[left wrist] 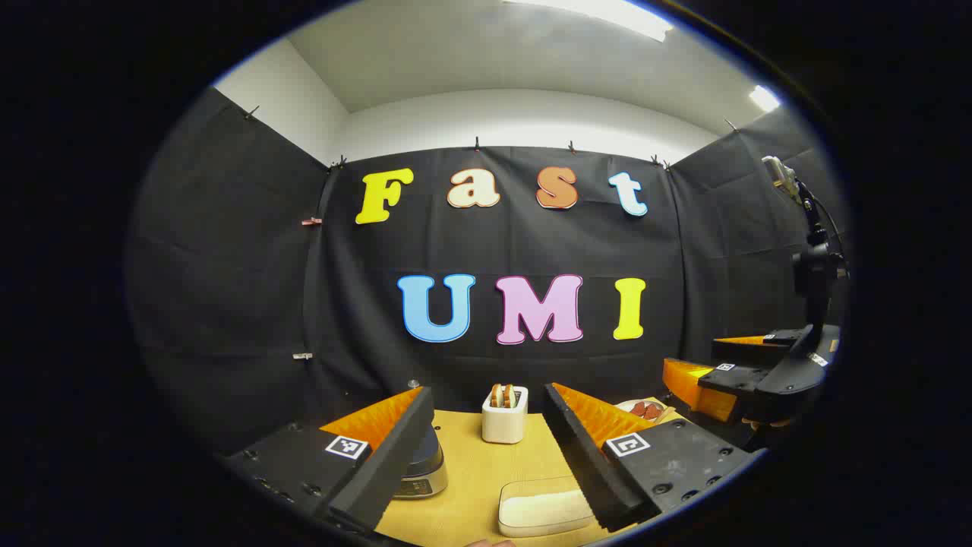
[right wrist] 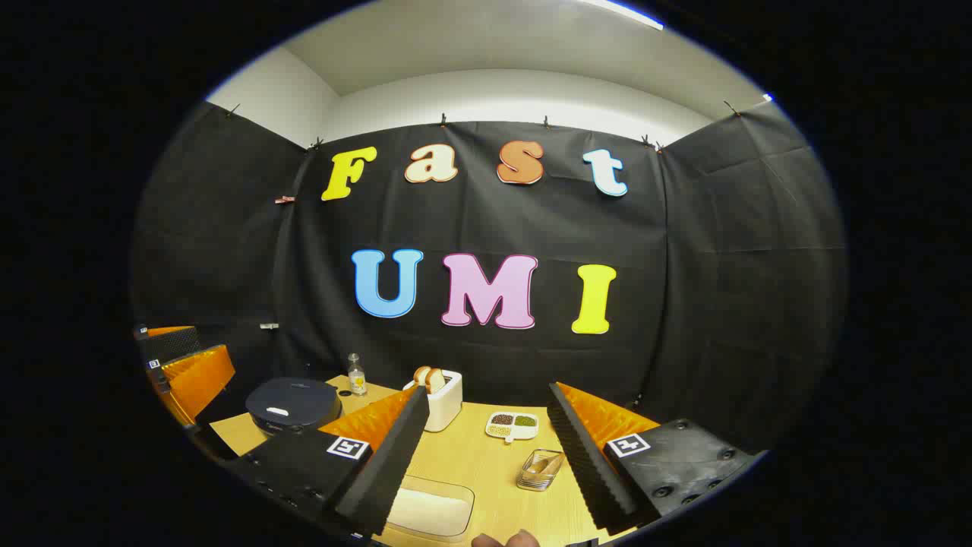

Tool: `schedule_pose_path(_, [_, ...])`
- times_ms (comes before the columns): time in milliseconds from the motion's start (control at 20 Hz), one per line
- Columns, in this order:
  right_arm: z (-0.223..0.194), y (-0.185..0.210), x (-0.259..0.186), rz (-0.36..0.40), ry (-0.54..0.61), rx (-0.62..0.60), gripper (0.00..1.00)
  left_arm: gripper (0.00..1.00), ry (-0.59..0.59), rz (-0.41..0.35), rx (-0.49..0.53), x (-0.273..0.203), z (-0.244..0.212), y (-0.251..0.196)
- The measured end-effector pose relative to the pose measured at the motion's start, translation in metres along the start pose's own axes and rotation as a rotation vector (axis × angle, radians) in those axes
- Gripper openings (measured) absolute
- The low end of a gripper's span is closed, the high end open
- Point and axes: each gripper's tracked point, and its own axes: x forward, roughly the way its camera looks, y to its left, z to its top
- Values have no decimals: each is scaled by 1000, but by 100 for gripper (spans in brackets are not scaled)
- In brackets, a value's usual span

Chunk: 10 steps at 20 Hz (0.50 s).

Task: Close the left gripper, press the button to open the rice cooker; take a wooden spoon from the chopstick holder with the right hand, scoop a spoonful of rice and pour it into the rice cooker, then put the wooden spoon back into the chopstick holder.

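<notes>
- We see the left gripper [left wrist: 486, 448] released, its jaws spread wide above the near part of the table [left wrist: 471, 471], holding nothing.
- In the left gripper view, the rice cooker [left wrist: 421, 467] sits just behind the left finger, partly hidden by it; in the right gripper view the rice cooker [right wrist: 292, 405] stands at the table's left edge with its lid down.
- The right gripper [right wrist: 486, 448] is also released, jaws wide apart and empty; we also see it at the right of the left gripper view [left wrist: 748, 380].
- We find the clear chopstick holder [right wrist: 540, 469] near the table's front, between the right gripper's fingers and closer to the right one; something wooden lies in it, but we cannot tell it as the spoon.
- The rice container [right wrist: 430, 509] lies at the near edge, beside the left finger.
- A toaster [right wrist: 442, 399] with bread stands toward the far edge, a divided dish [right wrist: 512, 426] to its right, a small bottle [right wrist: 356, 375] at the far left.
</notes>
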Motion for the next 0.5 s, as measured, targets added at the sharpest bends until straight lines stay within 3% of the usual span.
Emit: schedule_pose_path(500, [0,-15,-3,-13,-9,17,98,98,11,19,-11,-2,-3,-2])
